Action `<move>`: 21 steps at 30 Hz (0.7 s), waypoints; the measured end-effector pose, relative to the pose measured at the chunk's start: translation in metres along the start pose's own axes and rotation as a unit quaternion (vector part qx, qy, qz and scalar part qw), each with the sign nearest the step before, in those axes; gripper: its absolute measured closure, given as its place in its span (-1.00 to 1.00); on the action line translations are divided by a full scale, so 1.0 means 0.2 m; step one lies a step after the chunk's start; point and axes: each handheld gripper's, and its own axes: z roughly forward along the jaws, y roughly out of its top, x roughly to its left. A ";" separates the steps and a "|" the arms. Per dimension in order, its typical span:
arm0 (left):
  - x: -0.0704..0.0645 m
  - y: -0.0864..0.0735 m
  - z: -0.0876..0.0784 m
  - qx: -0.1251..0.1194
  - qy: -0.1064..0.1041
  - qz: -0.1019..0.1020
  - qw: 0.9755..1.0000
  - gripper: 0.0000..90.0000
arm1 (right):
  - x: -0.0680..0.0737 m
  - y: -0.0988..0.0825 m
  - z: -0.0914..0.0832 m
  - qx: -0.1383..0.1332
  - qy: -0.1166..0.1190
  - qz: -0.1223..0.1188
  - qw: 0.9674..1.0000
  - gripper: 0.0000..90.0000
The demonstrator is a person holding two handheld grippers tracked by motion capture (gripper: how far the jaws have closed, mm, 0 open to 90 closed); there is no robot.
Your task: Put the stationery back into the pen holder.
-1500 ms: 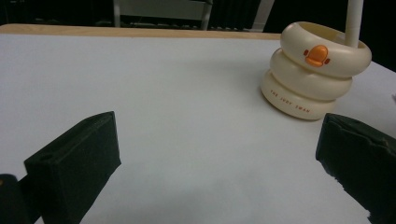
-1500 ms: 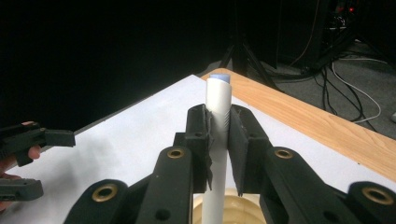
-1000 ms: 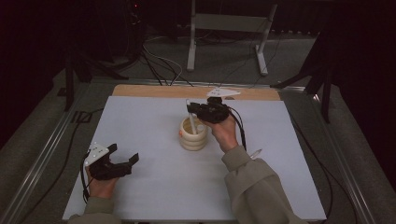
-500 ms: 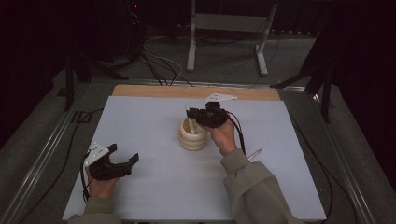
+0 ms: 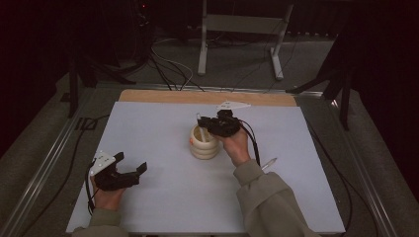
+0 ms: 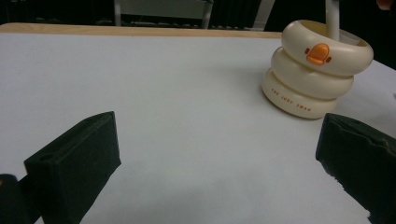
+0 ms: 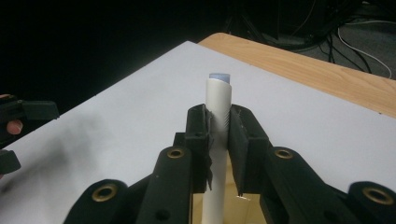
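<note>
**White stick clamped above the cream holder**

High view: right hand [image 5: 236,145] reaching forward from the near edge to the middle of the table [image 5: 148,128], sleeve trailing back toward the near right. Right gripper [image 5: 205,123] pointing left over the top of the cream ringed holder [image 5: 203,145], with a thin white stick [image 5: 198,121] rising at its tip just above the holder's mouth. Left hand [image 5: 106,197] resting at the near left, left gripper [image 5: 131,170] aimed right and slightly far, jaws spread wide with nothing between them, well apart from the holder. A second white stick-like item [image 5: 269,164] lying on the table near the right sleeve.

Left gripper view: both black jaws standing wide at the near corners, bare table between them. Holder [image 6: 317,70] at the far right, upright, three stacked rings with an orange beak mark, the stick [image 6: 332,18] standing up out of its mouth.

Right gripper view: jaws drawn narrow and pressing on the stick [image 7: 219,100] from both sides, its blue-tipped end standing clear above the pads, its lower length running down between them toward the holder's opening [image 7: 243,212] below. Left gripper [image 7: 18,114] visible at the far left edge.
</note>
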 end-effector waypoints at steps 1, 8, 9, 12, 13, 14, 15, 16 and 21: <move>0.00 0.00 0.00 0.000 0.000 0.000 1.000 -1.00 | 0.00 0.00 0.00 -0.001 -0.001 0.000 1.000 0.75; 0.00 0.00 0.00 0.001 0.000 0.001 1.000 -1.00 | 0.01 -0.01 0.01 -0.005 0.006 -0.003 1.000 0.75; 0.00 0.00 0.00 0.001 0.000 0.001 1.000 -1.00 | 0.01 -0.01 0.01 -0.007 0.006 -0.001 1.000 0.75; 0.00 0.00 0.00 0.001 0.000 0.000 1.000 -1.00 | 0.01 -0.01 0.01 -0.009 0.005 0.002 1.000 0.75; 0.00 0.00 0.00 0.000 0.000 0.000 1.000 -1.00 | 0.01 -0.01 0.01 -0.009 0.004 0.001 1.000 0.75; 0.00 0.00 0.00 0.001 0.000 0.000 1.000 -1.00 | 0.01 -0.01 0.01 -0.008 0.003 -0.001 1.000 0.75; 0.00 0.00 0.00 0.001 0.000 0.001 1.000 -1.00 | 0.01 -0.01 0.01 -0.011 0.004 -0.002 1.000 0.75; 0.00 0.00 0.00 0.001 0.000 0.001 1.000 -1.00 | 0.01 -0.01 0.00 -0.016 0.004 -0.003 1.000 0.75; 0.00 0.00 0.00 0.002 -0.001 0.001 1.000 -1.00 | 0.01 -0.01 0.00 -0.023 -0.002 -0.014 1.000 0.75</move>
